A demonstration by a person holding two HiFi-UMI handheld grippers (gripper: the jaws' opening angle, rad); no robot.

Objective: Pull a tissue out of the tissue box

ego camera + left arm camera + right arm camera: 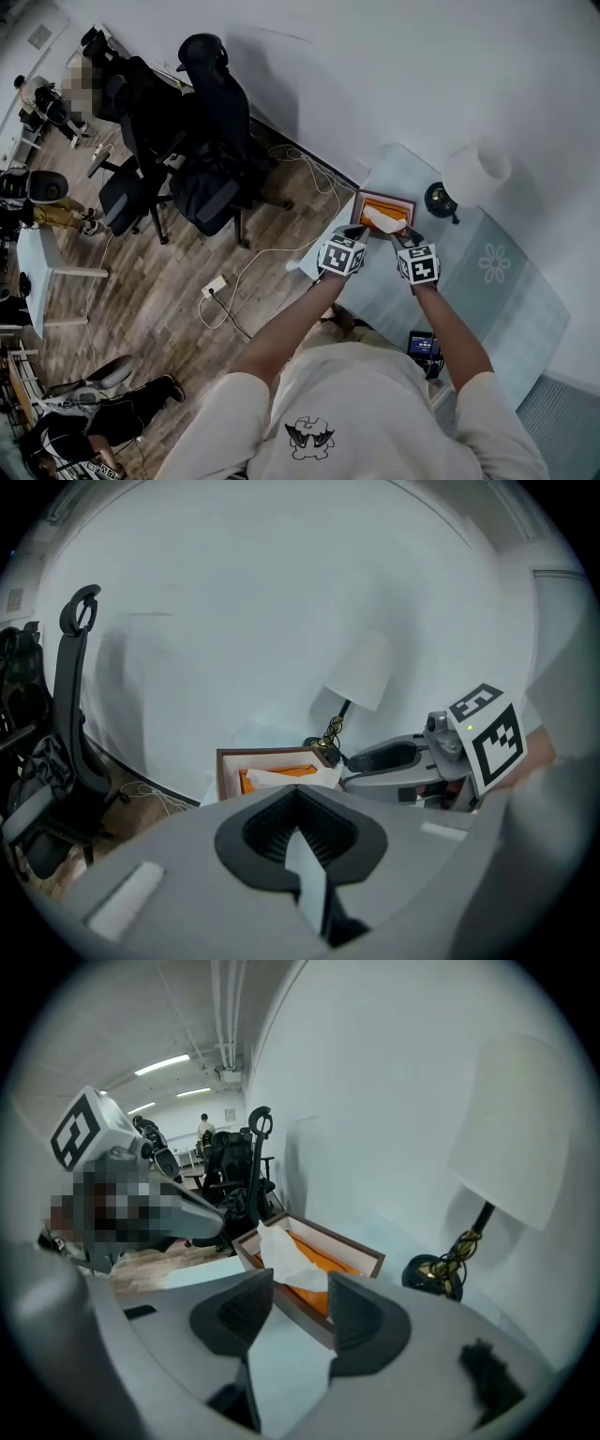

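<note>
The tissue box point(385, 212) is a dark wooden frame with an orange inside, standing on the pale blue table point(497, 300). A white tissue point(382, 221) sticks up out of it. My left gripper point(360, 231) hovers at the box's near left corner, and in its own view its jaws point(298, 794) meet at the tips with nothing held. My right gripper point(403, 238) sits at the box's near right edge. In the right gripper view it point(300, 1293) stands open, with the tissue point(286, 1252) just beyond the gap and nothing between the pads.
A lamp with a white shade point(475, 172) and dark base point(439, 199) stands right of the box. A small dark device point(424, 345) lies at the table's near edge. Black office chairs point(202, 141) and a cable with a power strip point(216, 285) are on the wooden floor to the left.
</note>
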